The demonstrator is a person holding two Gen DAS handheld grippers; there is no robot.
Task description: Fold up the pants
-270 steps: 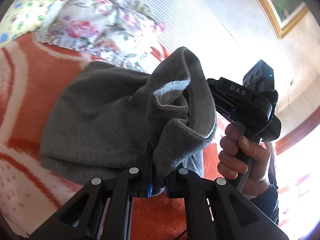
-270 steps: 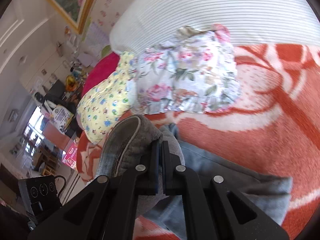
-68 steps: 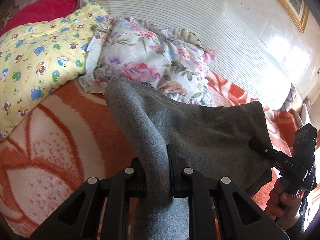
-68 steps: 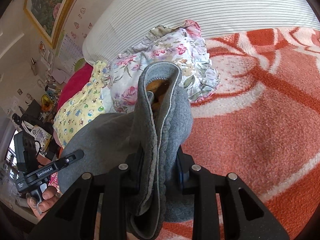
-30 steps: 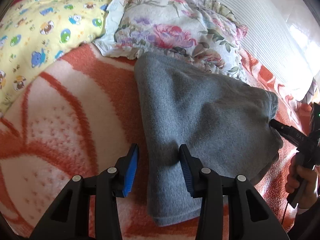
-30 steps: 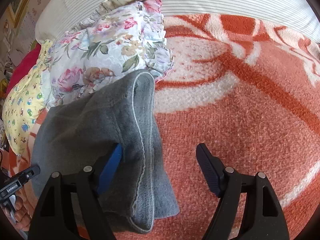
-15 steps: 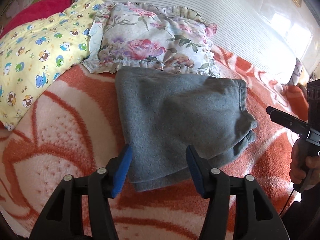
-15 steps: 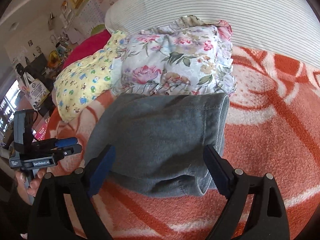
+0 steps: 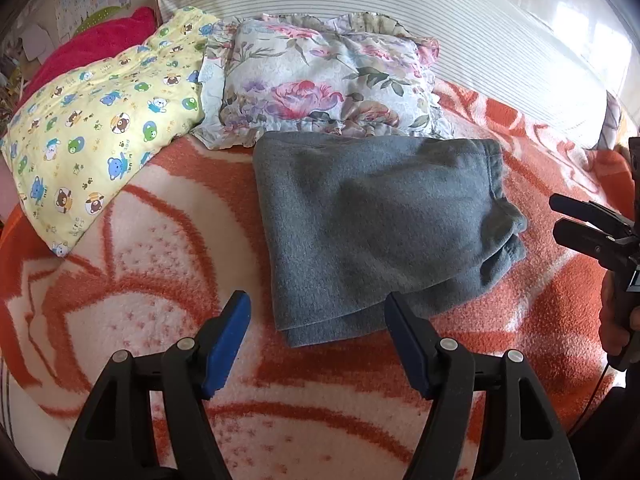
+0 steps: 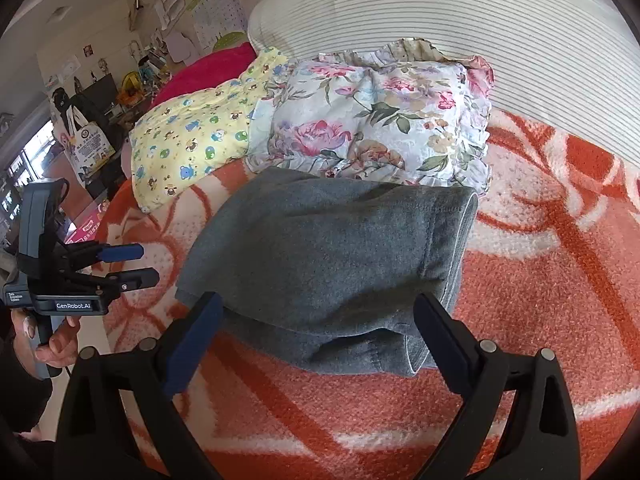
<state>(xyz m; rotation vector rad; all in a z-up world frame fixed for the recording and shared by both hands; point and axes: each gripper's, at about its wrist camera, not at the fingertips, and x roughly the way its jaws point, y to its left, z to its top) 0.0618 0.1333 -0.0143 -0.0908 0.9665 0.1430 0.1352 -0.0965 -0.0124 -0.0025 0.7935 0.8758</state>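
Note:
The grey pants (image 9: pixel 372 220) lie folded into a compact stack on the orange and white blanket (image 9: pixel 140 280), just in front of the floral pillow. They also show in the right wrist view (image 10: pixel 332 256). My left gripper (image 9: pixel 316 312) is open and empty, held back from the near edge of the pants. My right gripper (image 10: pixel 318 310) is open and empty at the near edge of the stack. Each gripper shows in the other's view: the left one (image 10: pixel 134 264) at the left, the right one (image 9: pixel 560 220) at the right edge.
A floral pillow (image 9: pixel 320 80) lies behind the pants. A yellow bear-print pillow (image 9: pixel 100 120) and a red cushion (image 9: pixel 88 44) lie to the left. A striped white bolster (image 10: pixel 480 28) runs along the back. Room clutter shows at the far left (image 10: pixel 92 92).
Both grippers have opened, let go of the pants and pulled back. The pants went from held up and draped to lying folded flat on the blanket.

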